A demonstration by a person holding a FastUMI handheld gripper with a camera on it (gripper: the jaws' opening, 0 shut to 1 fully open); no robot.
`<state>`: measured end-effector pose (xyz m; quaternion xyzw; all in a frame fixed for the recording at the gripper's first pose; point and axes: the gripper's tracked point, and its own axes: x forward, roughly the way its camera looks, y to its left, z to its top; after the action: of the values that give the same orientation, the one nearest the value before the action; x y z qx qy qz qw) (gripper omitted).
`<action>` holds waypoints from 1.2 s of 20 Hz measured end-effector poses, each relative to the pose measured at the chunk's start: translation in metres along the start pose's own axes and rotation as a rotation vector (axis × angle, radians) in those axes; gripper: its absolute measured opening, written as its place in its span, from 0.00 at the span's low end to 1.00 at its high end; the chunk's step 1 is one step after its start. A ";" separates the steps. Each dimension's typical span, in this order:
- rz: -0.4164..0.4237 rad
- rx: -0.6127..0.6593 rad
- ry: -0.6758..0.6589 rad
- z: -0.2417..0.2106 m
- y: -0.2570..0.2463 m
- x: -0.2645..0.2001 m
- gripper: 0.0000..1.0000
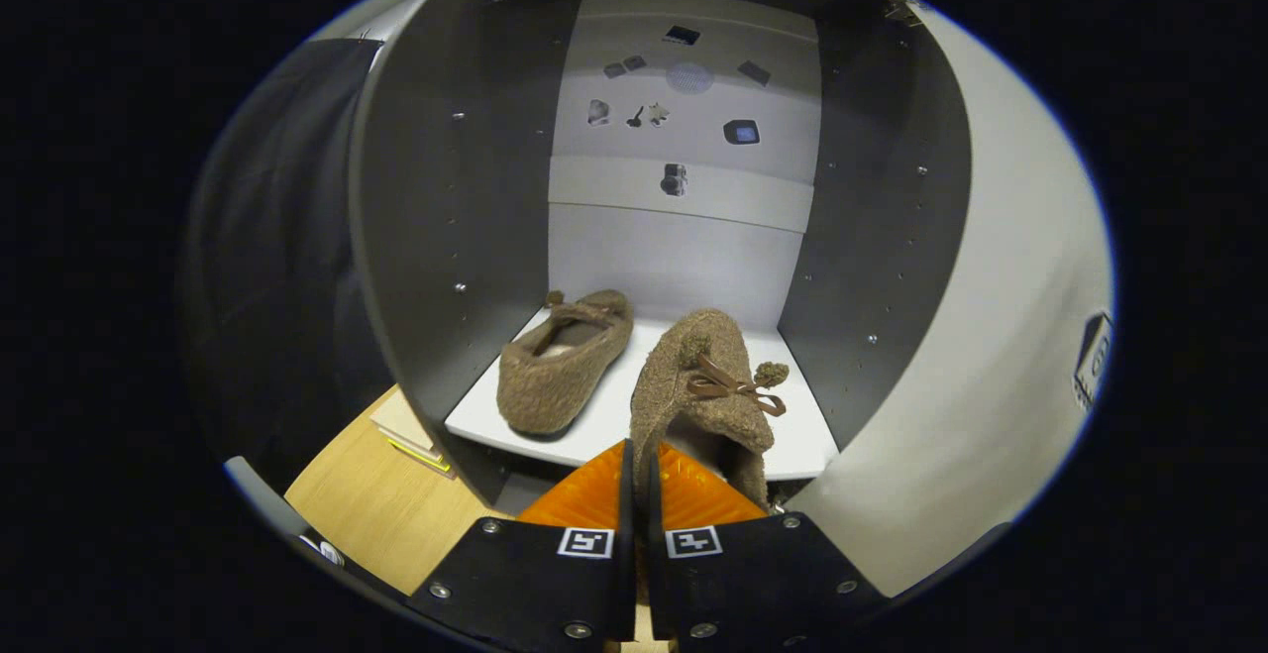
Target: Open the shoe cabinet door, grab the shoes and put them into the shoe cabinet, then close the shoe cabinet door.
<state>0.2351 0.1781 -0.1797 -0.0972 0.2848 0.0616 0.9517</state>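
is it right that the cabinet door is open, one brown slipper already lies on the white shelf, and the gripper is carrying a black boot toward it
Not quite: the gripper view shows the gripper shut on a second brown slipper with a small bow, not a black boot. The rest holds: the cabinet door is open and the first brown slipper lies on the white shelf.

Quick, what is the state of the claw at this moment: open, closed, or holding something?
Claw: closed on the heel edge of the second slipper, held over the front of the cabinet shelf. The first slipper already lies on it.
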 end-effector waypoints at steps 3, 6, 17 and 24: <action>0.010 -0.009 0.008 0.019 -0.009 0.036 0.05; 0.019 -0.021 0.026 0.027 -0.014 0.072 0.05; 0.104 0.000 0.052 0.028 -0.007 0.132 0.09; 0.061 -0.050 0.009 0.034 -0.004 0.116 0.34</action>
<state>0.3503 0.1886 -0.2156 -0.1124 0.2903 0.0971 0.9453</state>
